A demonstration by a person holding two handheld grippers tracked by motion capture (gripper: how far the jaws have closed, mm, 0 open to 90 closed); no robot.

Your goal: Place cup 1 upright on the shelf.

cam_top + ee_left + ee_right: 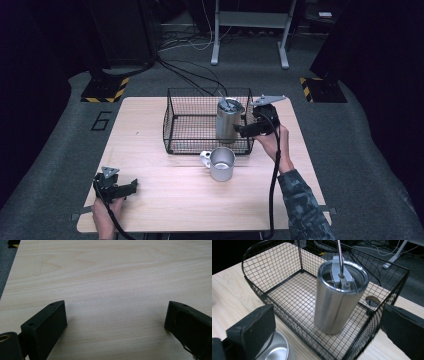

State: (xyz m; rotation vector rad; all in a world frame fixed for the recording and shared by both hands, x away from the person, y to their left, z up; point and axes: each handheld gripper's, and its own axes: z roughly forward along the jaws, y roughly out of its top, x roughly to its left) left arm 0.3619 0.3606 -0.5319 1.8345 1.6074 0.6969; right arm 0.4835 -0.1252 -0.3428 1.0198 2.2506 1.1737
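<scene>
Both grippers gape empty — my right gripper [239, 131] beside the steel lidded tumbler [229, 120] in the black wire basket [172, 125], my left gripper [131, 186] idle — so next I'd fetch the steel mug [221, 163].

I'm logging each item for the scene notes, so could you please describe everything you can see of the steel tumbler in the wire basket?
The tumbler is a tall cylinder that looks like brushed stainless steel, narrowing slightly toward its base. A clear lid with a grey slider closes it, and a metal straw rises through the lid. It stands upright on the mesh floor of the black wire basket, near the basket's right end. The right gripper is open just beside it, not gripping it.
</scene>
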